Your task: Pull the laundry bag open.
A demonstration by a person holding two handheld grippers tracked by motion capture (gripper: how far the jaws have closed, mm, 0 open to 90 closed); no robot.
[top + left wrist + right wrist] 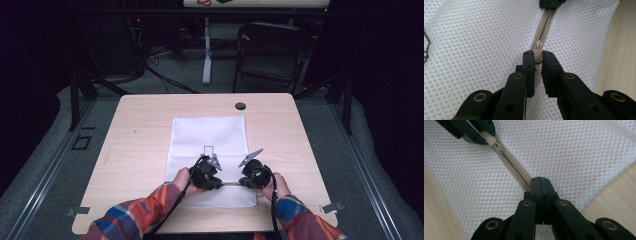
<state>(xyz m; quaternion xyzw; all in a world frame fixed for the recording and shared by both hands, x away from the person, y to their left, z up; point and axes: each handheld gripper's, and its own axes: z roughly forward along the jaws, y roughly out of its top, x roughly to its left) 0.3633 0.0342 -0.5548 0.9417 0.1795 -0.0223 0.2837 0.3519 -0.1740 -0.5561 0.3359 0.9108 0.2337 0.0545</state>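
A white mesh bag point(210, 135) lies flat on the wooden table point(140, 130), with a beige zipper point(512, 168) running along its near end. My left gripper point(538, 58) is shut on the zipper's beige pull tab point(537, 55), just behind the small metal slider point(538, 45). A short way along the same zipper, my right gripper point(539, 183) has its jaws pressed together on the zipper tape. From the high view the left gripper point(206, 172) and right gripper point(255, 174) face each other over the bag's near end.
The mesh bag carries a small black outlined rectangle point(208, 149) near its middle. A dark cable hole point(240, 106) sits in the table's far edge. Beyond the table stand a black chair point(272, 50) and a white desk leg point(206, 50).
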